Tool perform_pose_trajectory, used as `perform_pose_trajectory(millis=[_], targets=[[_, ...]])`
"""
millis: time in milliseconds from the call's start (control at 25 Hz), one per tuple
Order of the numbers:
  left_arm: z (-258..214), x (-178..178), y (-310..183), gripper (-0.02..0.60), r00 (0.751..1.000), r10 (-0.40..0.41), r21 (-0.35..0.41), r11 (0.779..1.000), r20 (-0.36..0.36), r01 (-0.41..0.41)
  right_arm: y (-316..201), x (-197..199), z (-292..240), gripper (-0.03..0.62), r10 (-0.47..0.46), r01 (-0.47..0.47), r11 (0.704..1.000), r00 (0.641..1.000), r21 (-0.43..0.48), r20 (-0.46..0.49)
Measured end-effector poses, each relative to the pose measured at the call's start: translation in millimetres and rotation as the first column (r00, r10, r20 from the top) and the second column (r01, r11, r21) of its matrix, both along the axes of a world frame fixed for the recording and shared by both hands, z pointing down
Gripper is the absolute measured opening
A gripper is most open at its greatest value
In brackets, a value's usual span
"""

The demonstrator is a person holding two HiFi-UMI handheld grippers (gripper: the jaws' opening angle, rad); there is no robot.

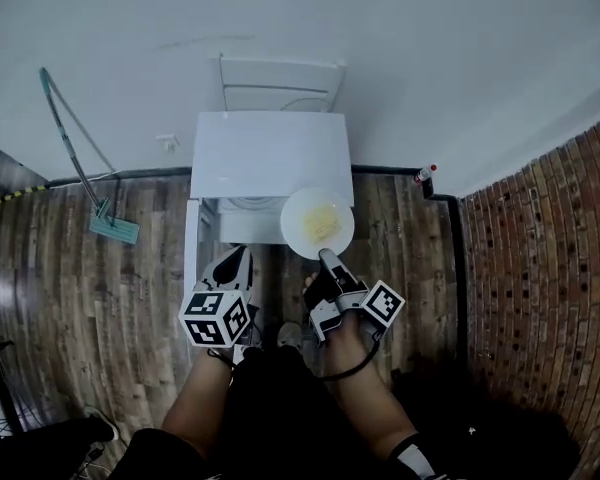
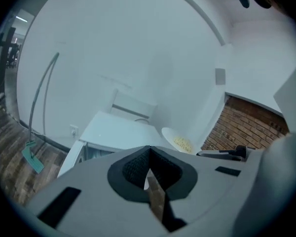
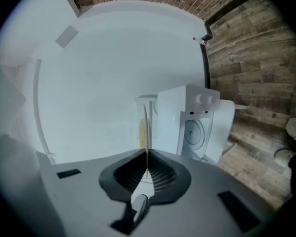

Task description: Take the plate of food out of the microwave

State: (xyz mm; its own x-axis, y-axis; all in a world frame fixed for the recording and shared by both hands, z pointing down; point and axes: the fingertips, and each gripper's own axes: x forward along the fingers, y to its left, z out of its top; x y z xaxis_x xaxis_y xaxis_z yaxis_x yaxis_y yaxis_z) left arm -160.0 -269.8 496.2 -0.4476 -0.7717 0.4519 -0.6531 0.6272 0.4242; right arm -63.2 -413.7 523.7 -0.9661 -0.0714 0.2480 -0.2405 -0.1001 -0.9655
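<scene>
A white plate (image 1: 317,222) with yellow food hangs in front of the white microwave (image 1: 270,153), just outside its open cavity. My right gripper (image 1: 327,260) is shut on the plate's near rim. In the right gripper view the plate (image 3: 146,127) shows edge-on between the pads, with the microwave (image 3: 195,107) and its open door (image 3: 223,127) behind it. My left gripper (image 1: 236,264) hovers left of the plate, shut on nothing; its pads (image 2: 138,169) meet at the tip. The left gripper view also shows the plate (image 2: 180,141) to the right.
The microwave door (image 1: 192,243) stands open at the left. A mop (image 1: 80,158) leans on the white wall at the left. A red-capped bottle (image 1: 425,175) stands by the brick wall (image 1: 550,268). A white chair (image 1: 280,86) is behind the microwave.
</scene>
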Motion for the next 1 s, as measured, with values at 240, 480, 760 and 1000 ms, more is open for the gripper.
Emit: perform_pose_trajectory(millis=[240, 480, 760, 1000], targets=[[-122.7, 3.7, -32.0, -0.003, 0.988, 0.044, 0.063, 0.997, 0.149, -0.054, -27.3, -23.3, -115.3, 0.025, 0.028, -0.030, 0.999, 0.996, 0.013, 0.086], [-204.5, -2.7, -44.0, -0.003, 0.959, 0.053, 0.068, 0.995, 0.277, -0.075, -38.1, -44.5, -208.6, 0.025, 0.028, -0.038, 0.998, 0.978, 0.045, 0.209], [-259.9, -19.1, -46.5, -0.003, 0.939, 0.005, 0.101, 0.994, 0.344, -0.042, -31.3, -65.0, -269.0, 0.025, -0.036, 0.011, 0.995, 0.967, 0.101, 0.254], [-273.0, -9.3, -57.3, -0.003, 0.922, 0.021, 0.093, 0.994, 0.387, -0.062, -37.2, -61.8, -281.4, 0.025, -0.036, -0.001, 0.990, 0.965, 0.143, 0.260]])
